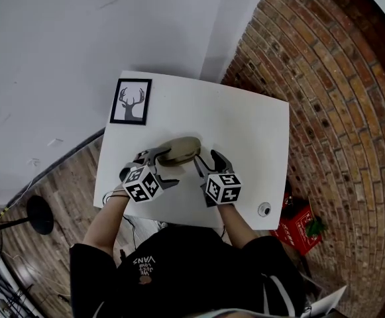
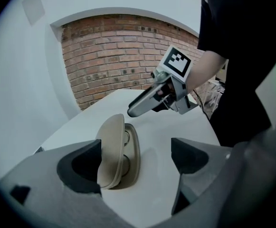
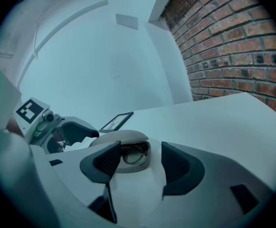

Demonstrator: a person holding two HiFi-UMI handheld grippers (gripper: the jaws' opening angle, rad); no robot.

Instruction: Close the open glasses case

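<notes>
A beige glasses case (image 1: 182, 149) lies in the middle of the white table (image 1: 245, 124). Its lid stands partly raised, and glasses (image 3: 136, 152) show inside. In the left gripper view the case (image 2: 117, 151) sits between the open jaws of my left gripper (image 2: 135, 163), with the lid's back close to the left pad (image 2: 80, 167). My right gripper (image 3: 138, 165) is open too and faces the gap of the case (image 3: 128, 148) from its other side. From above, the left gripper (image 1: 158, 167) and right gripper (image 1: 209, 163) flank the case's near edge.
A framed deer picture (image 1: 131, 101) lies at the table's far left corner. A small round object (image 1: 264, 209) sits near the front right edge. A red box (image 1: 298, 220) is on the floor beside the brick wall (image 1: 338, 111).
</notes>
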